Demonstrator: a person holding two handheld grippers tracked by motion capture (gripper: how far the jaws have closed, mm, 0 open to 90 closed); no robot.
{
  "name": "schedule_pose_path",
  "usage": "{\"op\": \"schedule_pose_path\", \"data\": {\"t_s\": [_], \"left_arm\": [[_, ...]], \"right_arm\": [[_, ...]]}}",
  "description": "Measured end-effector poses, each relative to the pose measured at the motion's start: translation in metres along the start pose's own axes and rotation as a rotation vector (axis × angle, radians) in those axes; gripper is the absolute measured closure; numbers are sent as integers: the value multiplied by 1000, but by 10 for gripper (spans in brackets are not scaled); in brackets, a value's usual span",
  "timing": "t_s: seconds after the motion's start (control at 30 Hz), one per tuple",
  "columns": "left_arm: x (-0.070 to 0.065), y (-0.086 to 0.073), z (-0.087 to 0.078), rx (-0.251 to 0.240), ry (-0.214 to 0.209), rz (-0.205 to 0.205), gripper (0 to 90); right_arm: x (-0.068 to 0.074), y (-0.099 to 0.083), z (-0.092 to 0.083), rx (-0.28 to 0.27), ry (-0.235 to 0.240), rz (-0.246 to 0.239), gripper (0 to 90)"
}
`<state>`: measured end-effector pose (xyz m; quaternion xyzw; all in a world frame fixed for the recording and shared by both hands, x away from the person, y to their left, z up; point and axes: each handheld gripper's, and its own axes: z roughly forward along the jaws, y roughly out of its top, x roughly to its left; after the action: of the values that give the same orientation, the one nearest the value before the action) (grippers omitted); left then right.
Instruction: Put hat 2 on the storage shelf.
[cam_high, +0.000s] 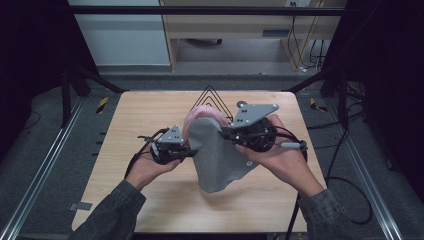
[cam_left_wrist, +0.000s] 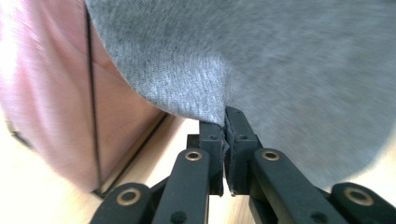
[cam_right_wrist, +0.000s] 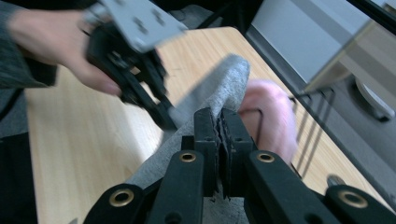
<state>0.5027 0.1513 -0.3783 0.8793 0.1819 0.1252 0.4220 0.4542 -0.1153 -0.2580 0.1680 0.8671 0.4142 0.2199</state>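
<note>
Jaws of both the left gripper (cam_high: 192, 151) and right gripper (cam_high: 223, 131) pinch opposite edges of the grey cloth (cam_high: 216, 155) above the table (cam_high: 125, 130).

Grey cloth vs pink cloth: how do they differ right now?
The grey knit cloth is lifted off the wooden table, pinched at one edge by the left tool and at another by the right tool; the pink cloth lies behind it with no tool on it. The grey cloth shows larger and hangs in front, partly hiding the pink one. Both are soft fabric.
</note>
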Motion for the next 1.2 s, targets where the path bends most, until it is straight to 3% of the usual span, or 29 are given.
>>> {"op": "schedule_pose_path", "data": {"t_s": [0.23, 0.43, 0.53, 0.63, 0.83, 0.93, 1.1, 1.2], "left_arm": [[-1, 32, -39, -3, 97, 17, 875], [8, 79, -76, 1, 205, 38, 876], [20, 99, -86, 2, 238, 35, 876], [30, 111, -94, -31, 259, 27, 876], [51, 128, -92, -54, 294, 18, 877], [63, 133, -87, -97, 296, -19, 878], [80, 142, -77, -95, 319, -12, 877], [91, 147, -78, -129, 328, -23, 877]], "right_arm": [[-25, -11, -13, -28, -68, 77, 871], [-51, 7, -30, -113, -135, 129, 871], [-68, 19, -32, -138, -163, 149, 871], [-82, 28, -32, -173, -186, 169, 871], [-105, 39, -24, -198, -210, 185, 871], [-118, 42, -18, -208, -219, 208, 871], [-140, 45, -6, -213, -235, 237, 871], [-150, 45, 3, -222, -234, 258, 871]]}}
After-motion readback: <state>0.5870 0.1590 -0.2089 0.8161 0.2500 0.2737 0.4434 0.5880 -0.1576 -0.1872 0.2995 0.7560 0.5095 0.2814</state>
